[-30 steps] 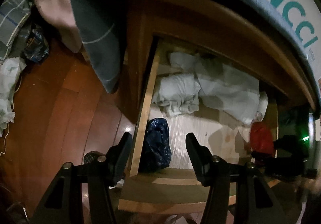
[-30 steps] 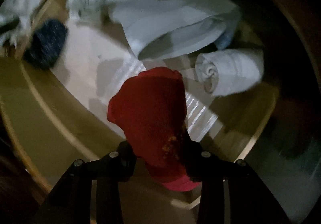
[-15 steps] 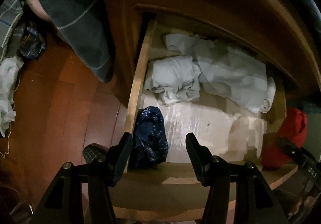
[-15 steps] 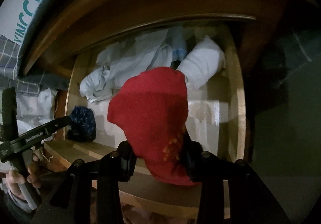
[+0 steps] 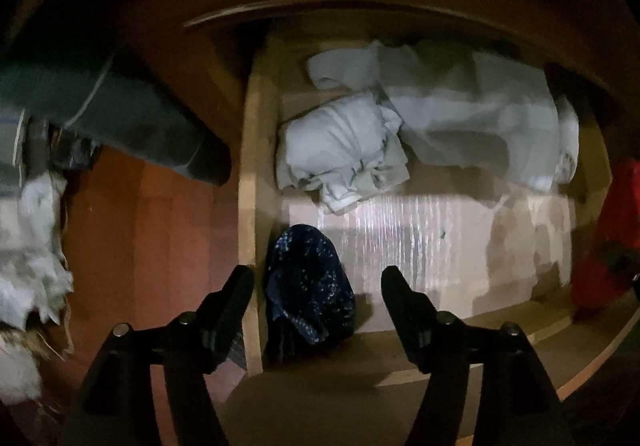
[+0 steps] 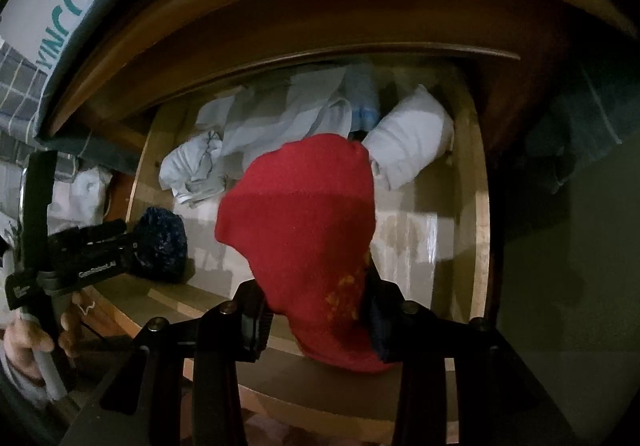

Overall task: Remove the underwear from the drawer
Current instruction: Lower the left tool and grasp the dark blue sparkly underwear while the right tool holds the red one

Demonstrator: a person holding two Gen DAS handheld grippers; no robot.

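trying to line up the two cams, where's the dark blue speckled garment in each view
Left wrist: dark blue garment low centre, in the drawer's near left corner, between the opening left gripper's fingers.
Right wrist: same garment at mid left.
Shared landmark: the crumpled white cloth behind it.

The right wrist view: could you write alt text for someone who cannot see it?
Black right tongs grip a red knitted garment above an open wooden drawer. In the drawer lie crumpled white clothes, a rolled white cloth and a dark blue speckled bundle, where the left tongs reach.
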